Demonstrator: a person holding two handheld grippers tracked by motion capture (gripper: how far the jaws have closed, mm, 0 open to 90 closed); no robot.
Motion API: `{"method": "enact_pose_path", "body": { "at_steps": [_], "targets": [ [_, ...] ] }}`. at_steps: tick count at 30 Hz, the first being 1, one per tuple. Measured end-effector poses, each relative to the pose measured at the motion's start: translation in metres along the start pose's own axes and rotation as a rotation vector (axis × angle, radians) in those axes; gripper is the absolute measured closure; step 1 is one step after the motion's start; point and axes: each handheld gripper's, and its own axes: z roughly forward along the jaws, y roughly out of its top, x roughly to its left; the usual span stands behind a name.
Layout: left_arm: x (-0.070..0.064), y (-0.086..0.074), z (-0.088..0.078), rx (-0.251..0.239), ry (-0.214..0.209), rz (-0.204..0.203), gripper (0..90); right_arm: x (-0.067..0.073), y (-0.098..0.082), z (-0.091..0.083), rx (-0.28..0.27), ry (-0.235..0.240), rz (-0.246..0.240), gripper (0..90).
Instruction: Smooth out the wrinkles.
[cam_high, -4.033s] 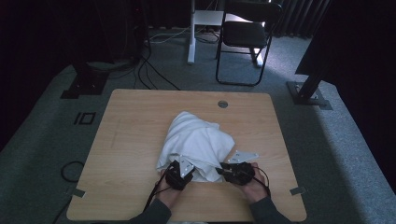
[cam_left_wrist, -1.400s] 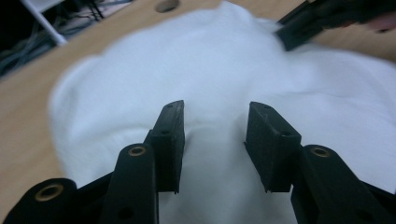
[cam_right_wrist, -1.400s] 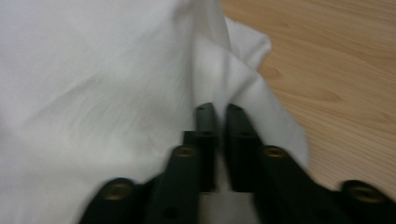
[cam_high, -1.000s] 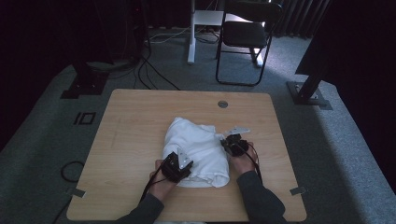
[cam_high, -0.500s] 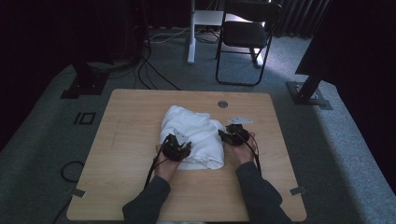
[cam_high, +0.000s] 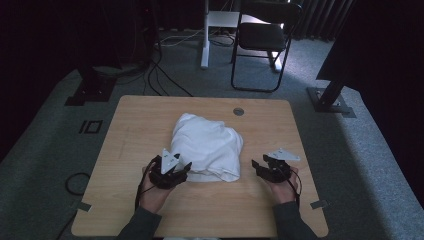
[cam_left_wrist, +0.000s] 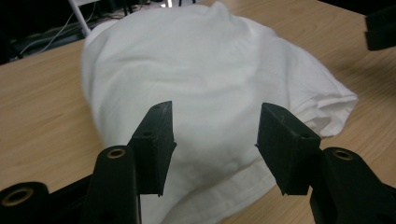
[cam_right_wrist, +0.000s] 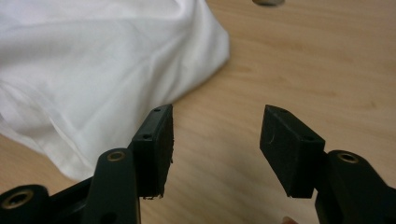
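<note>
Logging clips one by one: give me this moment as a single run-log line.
scene: folded white cloth on wooden table | left gripper: open, at cloth's near-left edge | right gripper: open, beside cloth, over bare table | held: nothing

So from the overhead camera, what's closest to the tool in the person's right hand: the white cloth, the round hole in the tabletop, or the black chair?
Measured from the right gripper in the high view:
1. White cloth, just to its left on the table.
2. Round hole, farther up the table near the far edge.
3. Black chair, on the floor beyond the table.
</note>
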Motion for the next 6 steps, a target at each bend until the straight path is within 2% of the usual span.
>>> {"method": "enact_pose_path", "body": {
  "at_steps": [6],
  "targets": [
    [0.0110, -0.0056, -0.0030, 0.008, 0.025, -0.029, 46.7, -0.0104, -0.0056, -0.0039, 0.004, -0.018, 0.032, 42.6]
  ]
}}
